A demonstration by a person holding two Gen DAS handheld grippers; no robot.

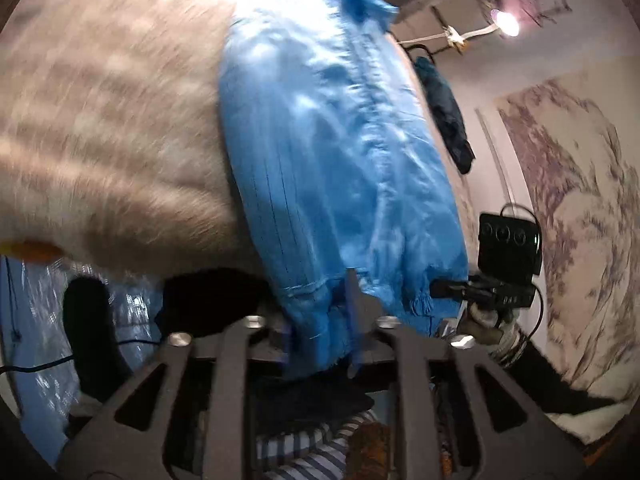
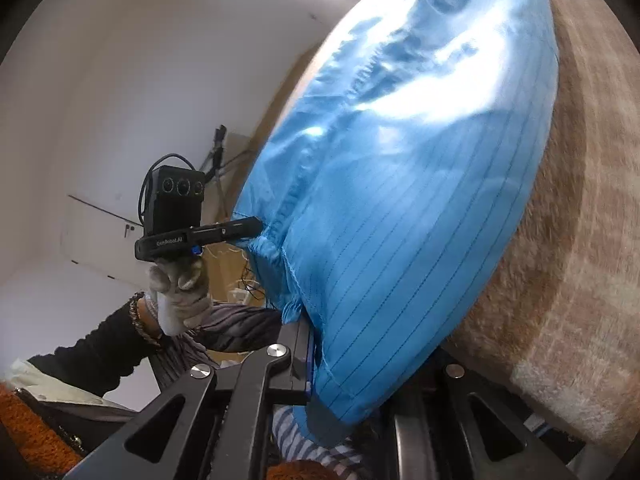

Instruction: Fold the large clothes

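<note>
We had both grippers clamped on the near hem of the blue garment (image 1: 340, 152), which lay across the beige blanket (image 1: 100, 112) mid-frame: left gripper (image 1: 320, 320), right gripper (image 2: 310, 364). Next we judged to carry that hem away over the cloth. A dark garment (image 1: 444, 116) hung at upper right, clear.

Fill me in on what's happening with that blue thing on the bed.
A person holds a two-finger gripper in each hand and is folding a blue striped garment that lies on a beige fuzzy blanket. Both grippers have pinched the garment's near hem: the left gripper at one gathered corner, the right gripper at the other. Each view also shows the other gripper, held in a gloved hand, biting the hem. The fabric is gripped at the edge but not yet folded over.
</note>
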